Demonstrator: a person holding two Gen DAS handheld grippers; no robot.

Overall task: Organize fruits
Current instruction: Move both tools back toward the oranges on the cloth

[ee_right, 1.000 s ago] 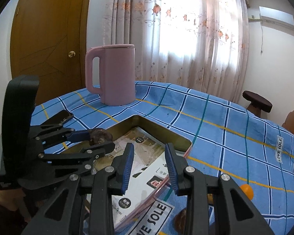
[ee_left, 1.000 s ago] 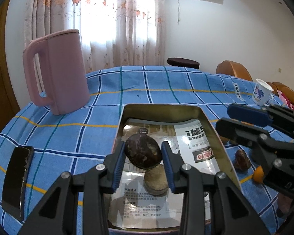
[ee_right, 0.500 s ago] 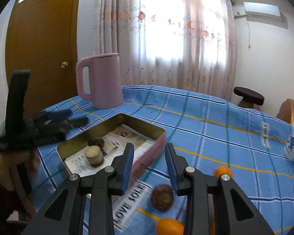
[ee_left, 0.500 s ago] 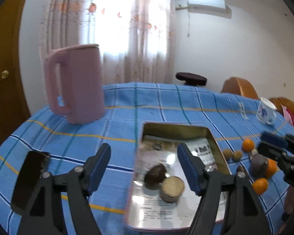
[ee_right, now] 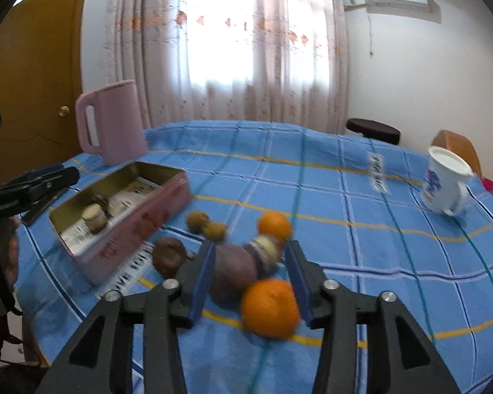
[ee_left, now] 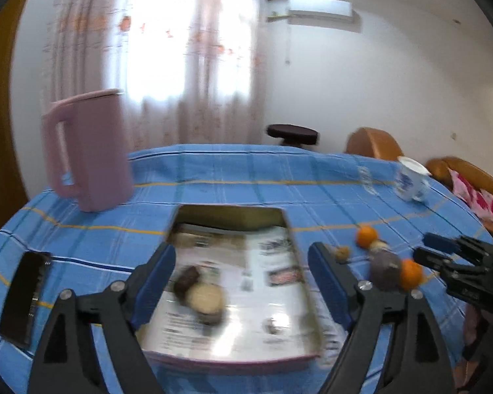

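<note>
A pink tin tray lined with printed paper holds a dark brown fruit and a pale round fruit. My left gripper is open and empty above the tray. My right gripper is open over a fruit pile on the blue cloth: a purple fruit, a near orange, a far orange, a brown fruit and two small tan fruits. The purple fruit and near orange lie between its fingers.
A pink jug stands behind the tray at the left. A black phone lies at the table's left edge. A white and blue cup stands at the far right. A dark stool and orange chairs stand beyond the table.
My left gripper let the dark brown fruit go into the tray, opened wide and drew back. My right gripper opened and moved right, over the fruit pile.
</note>
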